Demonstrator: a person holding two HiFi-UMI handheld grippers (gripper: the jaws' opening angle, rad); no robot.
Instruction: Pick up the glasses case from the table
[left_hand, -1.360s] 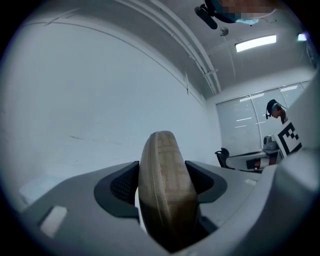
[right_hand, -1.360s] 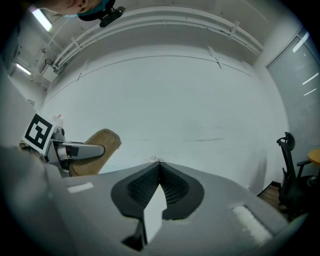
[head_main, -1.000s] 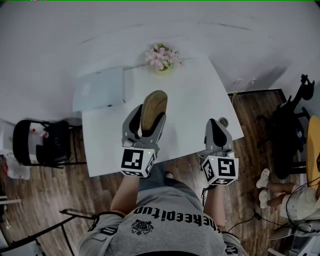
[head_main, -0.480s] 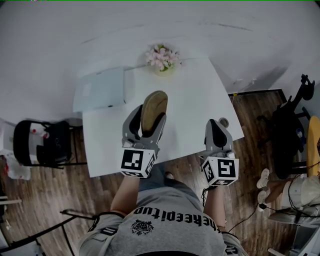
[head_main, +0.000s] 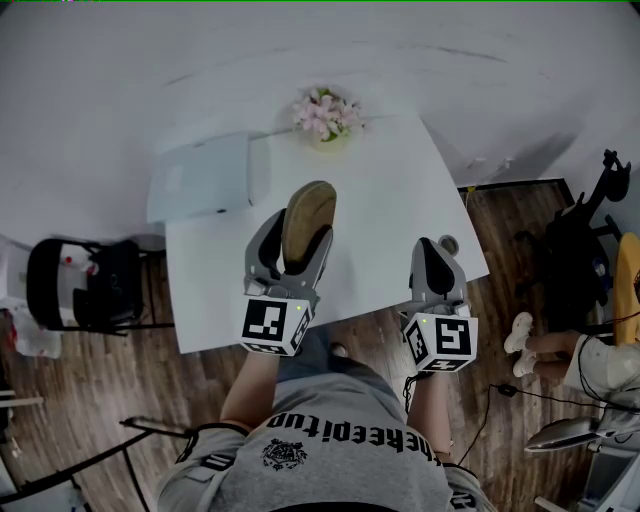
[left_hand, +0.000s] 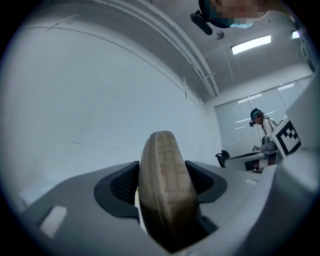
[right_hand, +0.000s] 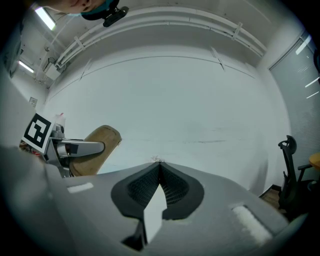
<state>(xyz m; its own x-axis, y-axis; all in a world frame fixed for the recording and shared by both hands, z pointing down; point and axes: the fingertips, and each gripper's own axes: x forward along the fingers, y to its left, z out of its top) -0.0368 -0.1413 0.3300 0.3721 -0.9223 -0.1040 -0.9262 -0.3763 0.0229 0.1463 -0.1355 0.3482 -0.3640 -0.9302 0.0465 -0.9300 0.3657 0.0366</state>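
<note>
The tan, oval glasses case (head_main: 308, 208) stands on edge between the jaws of my left gripper (head_main: 298, 236), lifted above the white table (head_main: 390, 200). In the left gripper view the case (left_hand: 165, 190) fills the gap of the left gripper (left_hand: 164, 175), and both pads press on its sides. My right gripper (head_main: 432, 250) hovers over the table's near right edge, and its jaws are shut with nothing between them. In the right gripper view the tips of the right gripper (right_hand: 160, 165) meet, and the held case (right_hand: 100, 145) shows at the left.
A pot of pink flowers (head_main: 325, 113) stands at the table's far edge. A flat grey laptop-like slab (head_main: 200, 178) lies at the far left corner. A small round object (head_main: 447, 243) sits near the right edge. A black chair (head_main: 85, 285) stands on the left, and a person's legs (head_main: 530, 350) show at the right.
Both grippers and the case hold still. Only the person's legs at the right edge of the head view have shifted.
</note>
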